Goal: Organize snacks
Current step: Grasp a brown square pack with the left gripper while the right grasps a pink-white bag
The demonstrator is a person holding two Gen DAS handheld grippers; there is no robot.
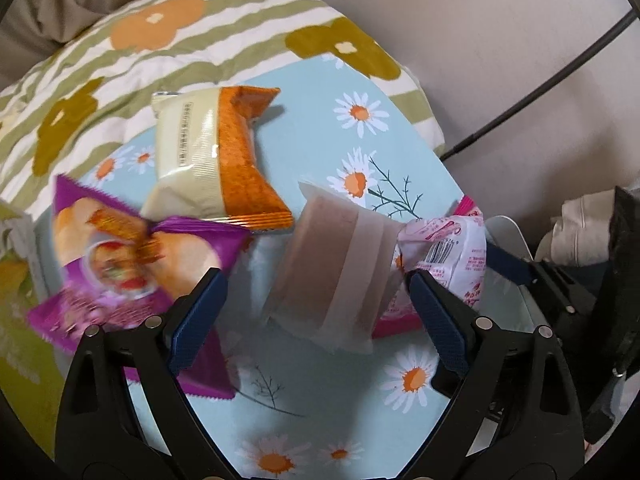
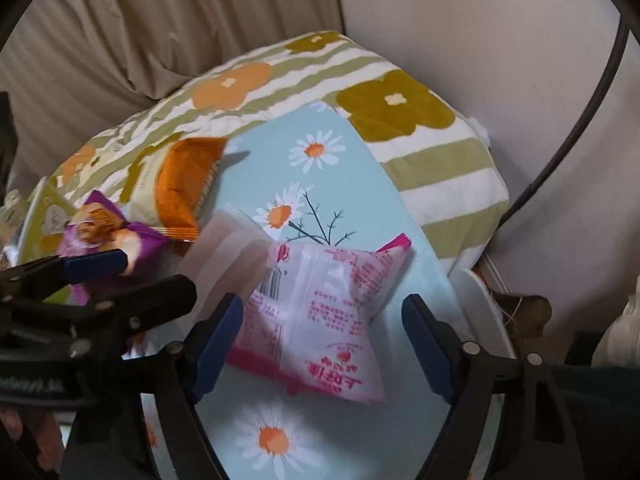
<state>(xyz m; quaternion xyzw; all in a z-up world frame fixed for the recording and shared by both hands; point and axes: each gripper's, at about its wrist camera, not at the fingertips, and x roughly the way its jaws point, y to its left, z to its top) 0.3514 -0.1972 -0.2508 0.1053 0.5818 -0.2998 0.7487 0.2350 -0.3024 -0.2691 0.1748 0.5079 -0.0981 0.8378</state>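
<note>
Four snack packets lie loose mid-tray (image 1: 340, 400): purple packet (image 1: 120, 272) toward its left edge, cream-and-orange packet (image 1: 216, 160) farther back, translucent pouch (image 1: 332, 264), pink-and-white packet (image 2: 320, 320) rightmost. Sorting looks barely begun. Left gripper (image 1: 316, 316) and right gripper (image 2: 324, 344) gape wide, holding nothing.

Both the left gripper (image 1: 316, 300) and right gripper (image 2: 322, 336) have black frames, navy textured pads, silver screws

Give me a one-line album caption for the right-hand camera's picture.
Open right tool poised around a pink-and-white snack packet on a daisy-print cloth.
</note>
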